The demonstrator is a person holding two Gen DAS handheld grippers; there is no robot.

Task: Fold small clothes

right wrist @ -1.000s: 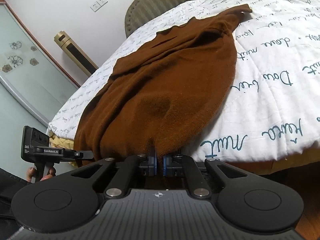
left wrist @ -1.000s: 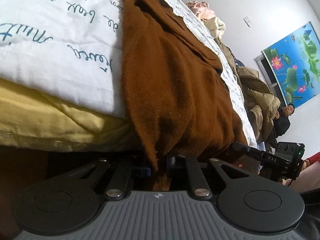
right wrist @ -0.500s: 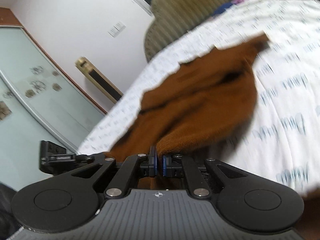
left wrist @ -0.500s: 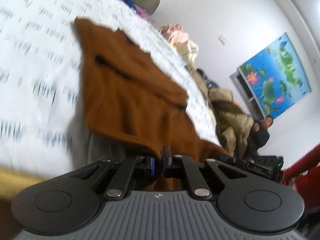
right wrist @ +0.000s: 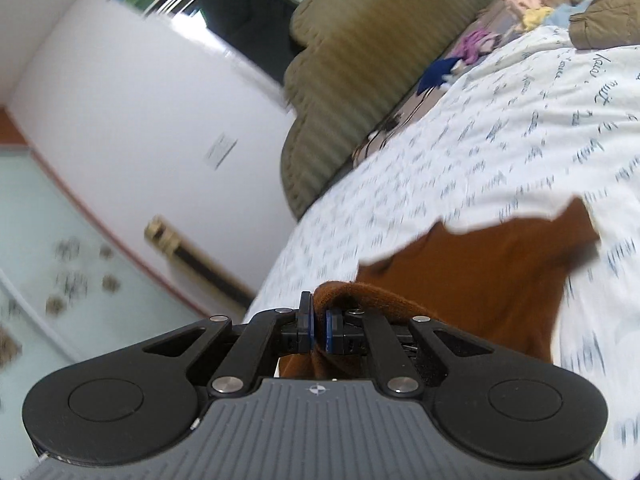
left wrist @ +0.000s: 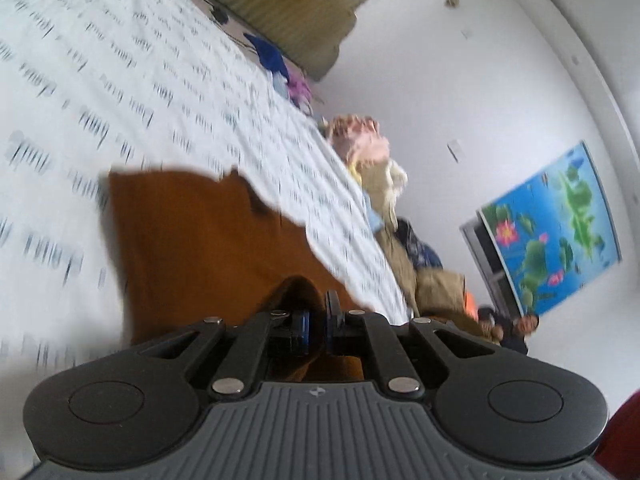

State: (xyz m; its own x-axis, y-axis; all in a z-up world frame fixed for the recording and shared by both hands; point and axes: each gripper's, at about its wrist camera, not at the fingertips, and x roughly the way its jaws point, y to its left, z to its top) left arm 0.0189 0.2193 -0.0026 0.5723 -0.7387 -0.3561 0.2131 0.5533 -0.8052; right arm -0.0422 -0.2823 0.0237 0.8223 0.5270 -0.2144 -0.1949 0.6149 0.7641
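Garment (left wrist: 192, 240): one piece, rust-brown, soft knit, plain, no print visible. Lies on bed, spread over white quilt (left wrist: 120, 80) printed with dark script. Near edge is lifted off the quilt at two points; far edge is ragged in outline, with a small notch. Motion blur over quilt and cloth in both views.

Left gripper (left wrist: 316, 326): jaws together, clamped on a fold of the garment; brown cloth bulges up over the blue pads and hangs below them.

Right gripper (right wrist: 318, 328): jaws together, clamped on a rolled hem of the garment (right wrist: 500, 280); cloth drapes over its right finger.

Counts: garments held 1; grippers 2; headboard 1, olive, ribbed (right wrist: 352, 80); clothes pile 1 along the far side of bed (left wrist: 372, 160).

Left wrist view only: lotus picture in full (left wrist: 556, 236), blue and green, on white wall; two people seated low beneath it (left wrist: 516, 328); dark red patch at lower right corner, cannot tell what it is.

Right wrist view only: pale green glass panel with flower motifs (right wrist: 48, 264); gold upright unit against wall (right wrist: 192, 256); dark window (right wrist: 248, 20) behind headboard.
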